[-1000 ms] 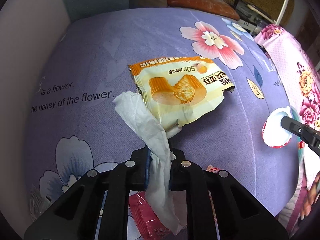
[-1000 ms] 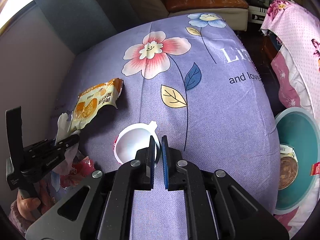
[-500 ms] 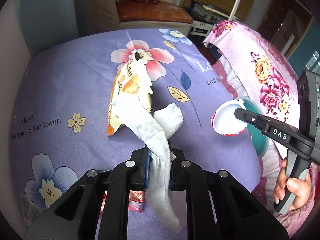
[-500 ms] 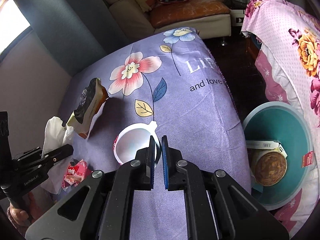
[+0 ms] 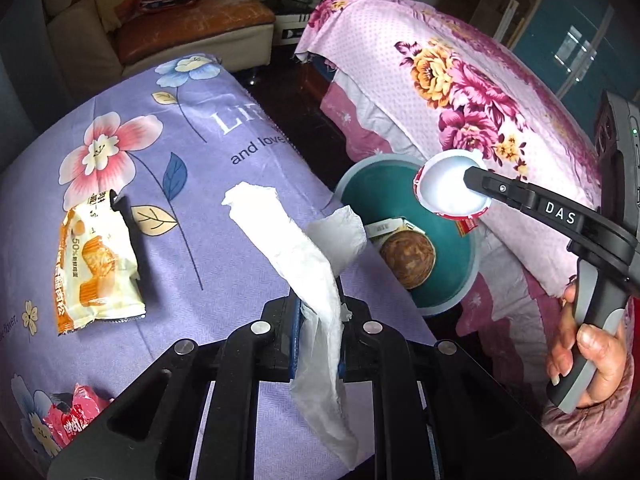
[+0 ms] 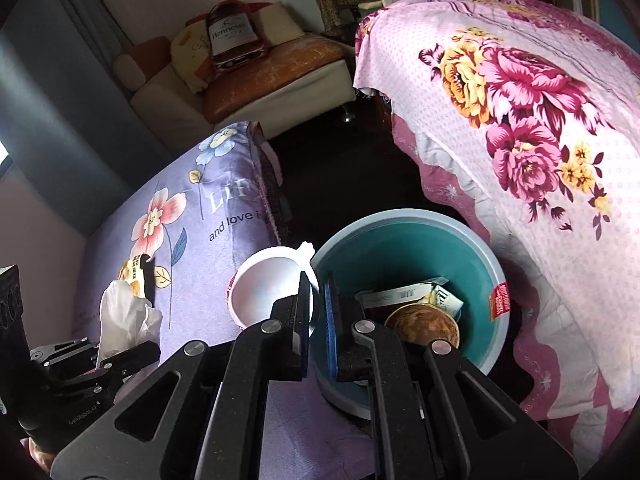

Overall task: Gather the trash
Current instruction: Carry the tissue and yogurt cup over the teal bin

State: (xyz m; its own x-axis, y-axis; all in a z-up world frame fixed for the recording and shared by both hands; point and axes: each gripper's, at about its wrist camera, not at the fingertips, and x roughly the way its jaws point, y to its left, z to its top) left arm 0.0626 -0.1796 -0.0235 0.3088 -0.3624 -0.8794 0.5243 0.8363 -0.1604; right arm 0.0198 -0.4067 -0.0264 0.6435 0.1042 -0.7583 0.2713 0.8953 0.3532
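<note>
My left gripper (image 5: 318,310) is shut on a white tissue (image 5: 304,248), which trails above and below the jaws over the purple bedspread (image 5: 224,208). My right gripper (image 6: 318,286) is shut on the rim of a white plastic cup (image 6: 268,288), held in the air next to the rim of the teal bin (image 6: 400,240). In the left wrist view, the right gripper (image 5: 474,178) holds the cup (image 5: 444,196) above the bin (image 5: 474,264). A yellow cake wrapper (image 5: 96,272) and a red wrapper (image 5: 68,416) lie on the bedspread.
The bin stands on the dark floor between the purple bed and a pink floral cover (image 6: 540,120), and holds a brown round lid (image 6: 420,324) and a carton (image 6: 400,294). A sofa (image 6: 272,72) stands behind. A hand (image 5: 592,360) grips the right handle.
Both grippers have swung right from over the bed to the bin, carrying the tissue and the cup. The yellow wrapper has tumbled and now lies flat at the left.
</note>
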